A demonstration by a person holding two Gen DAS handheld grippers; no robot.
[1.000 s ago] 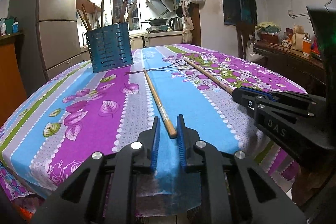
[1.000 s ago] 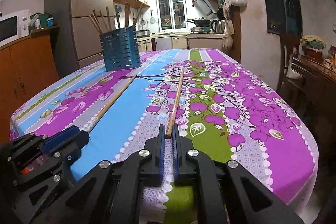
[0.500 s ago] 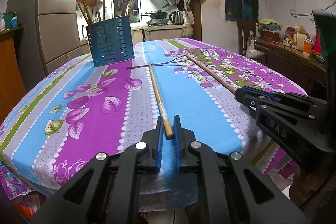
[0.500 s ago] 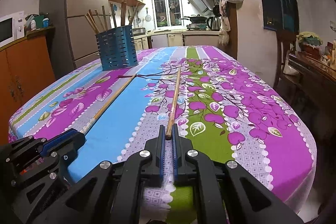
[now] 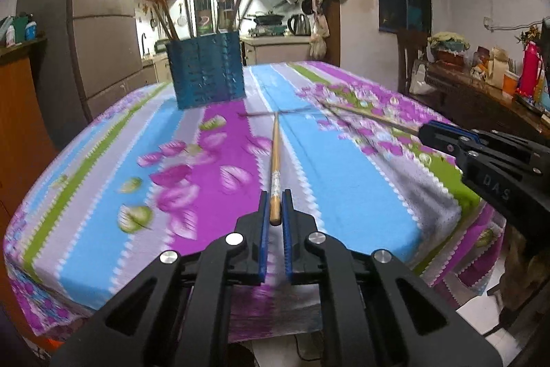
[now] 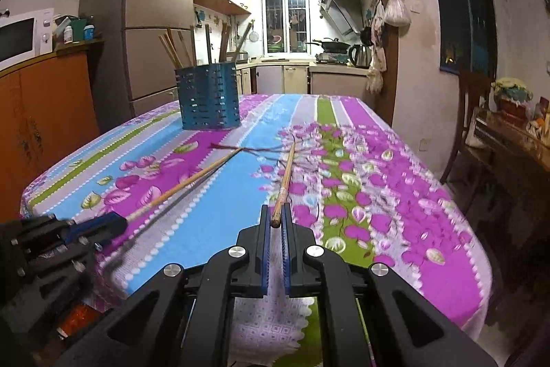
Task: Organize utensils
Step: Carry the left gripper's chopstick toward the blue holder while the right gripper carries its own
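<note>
The left hand-held gripper (image 5: 274, 212) is clamped on the thick end of one chopstick (image 5: 275, 160). The right hand-held gripper (image 6: 275, 224) is clamped on the other chopstick (image 6: 284, 184). Only the right view shows the microwave (image 6: 20, 36). The blue utensil holder (image 6: 209, 98) stands far on the tabletop (image 6: 395, 195).

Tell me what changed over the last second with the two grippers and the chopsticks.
The left gripper closed on the near end of its long wooden chopstick and began lifting it. The right gripper, already clamped on the other wooden chopstick, raised its near end too. The blue slotted utensil holder and the floral striped tablecloth stayed as they were.
</note>
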